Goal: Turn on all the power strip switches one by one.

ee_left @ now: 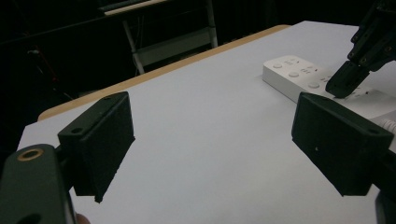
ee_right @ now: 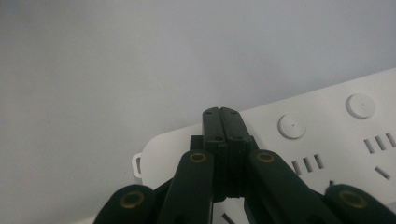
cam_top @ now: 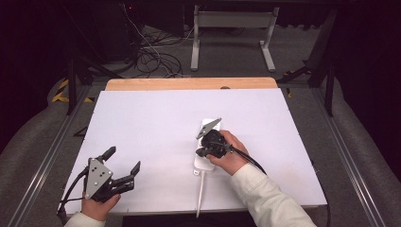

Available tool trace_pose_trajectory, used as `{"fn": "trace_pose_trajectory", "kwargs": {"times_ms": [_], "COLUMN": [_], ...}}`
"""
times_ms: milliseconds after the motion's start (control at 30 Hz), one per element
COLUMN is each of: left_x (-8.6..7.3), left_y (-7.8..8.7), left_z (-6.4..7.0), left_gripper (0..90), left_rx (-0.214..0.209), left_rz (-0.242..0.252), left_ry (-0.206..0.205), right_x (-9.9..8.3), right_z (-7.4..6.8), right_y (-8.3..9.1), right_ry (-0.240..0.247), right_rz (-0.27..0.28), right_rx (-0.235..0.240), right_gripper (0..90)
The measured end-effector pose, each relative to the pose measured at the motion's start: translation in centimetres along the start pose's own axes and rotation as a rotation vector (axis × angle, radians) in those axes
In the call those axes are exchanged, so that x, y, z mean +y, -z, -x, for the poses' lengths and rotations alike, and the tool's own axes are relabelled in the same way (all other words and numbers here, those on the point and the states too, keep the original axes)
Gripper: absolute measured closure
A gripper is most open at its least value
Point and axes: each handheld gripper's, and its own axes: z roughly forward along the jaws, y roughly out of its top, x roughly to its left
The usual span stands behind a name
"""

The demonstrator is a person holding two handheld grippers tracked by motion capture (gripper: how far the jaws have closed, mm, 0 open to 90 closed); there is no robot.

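A white power strip [cam_top: 201, 163] lies at the middle of the white table [cam_top: 151, 118], with its white cable [cam_top: 200, 191] running to the near edge. My right gripper [cam_top: 202, 152] points down at the strip, jaws pressed together with nothing between them. In the right gripper view the shut tips [ee_right: 221, 112] sit over the strip's top face [ee_right: 336, 140], beside a round button [ee_right: 291, 126]. From the left gripper view, the right gripper's tip [ee_left: 343, 86] rests on or just above the strip [ee_left: 292, 72]. My left gripper [cam_top: 123, 159] hovers wide open at the near left, holding nothing.
A wooden strip [cam_top: 189, 83] borders the table's far edge. Beyond it on the floor are tangled cables [cam_top: 151, 52] and a white metal frame [cam_top: 231, 33]. Metal rails [cam_top: 47, 156] run along both sides of the table.
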Motion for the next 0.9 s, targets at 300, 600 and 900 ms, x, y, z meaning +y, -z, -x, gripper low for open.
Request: {"fn": "trace_pose_trajectory", "kwargs": {"times_ms": [300,600,900], "left_x": [0.0,0.01,0.03], "left_y": [0.01,0.01,0.02], "left_z": [0.01,0.05,0.07], "left_gripper": [13.3,13.3,13.3], "left_rx": [0.0,0.001,0.0], "left_rz": [0.0,0.0,-0.001], "left_ry": [0.0,-0.002,0.002], "right_x": [-0.38,-0.37,-0.55], "right_z": [0.07,-0.12,0.2], "right_y": [-0.1,-0.19,-0.3], "right_ry": [-0.003,0.004,-0.024], "right_rz": [0.013,0.008,0.013], "right_rx": [0.006,-0.006,0.012], "right_gripper": [90.0,90.0,90.0]}}
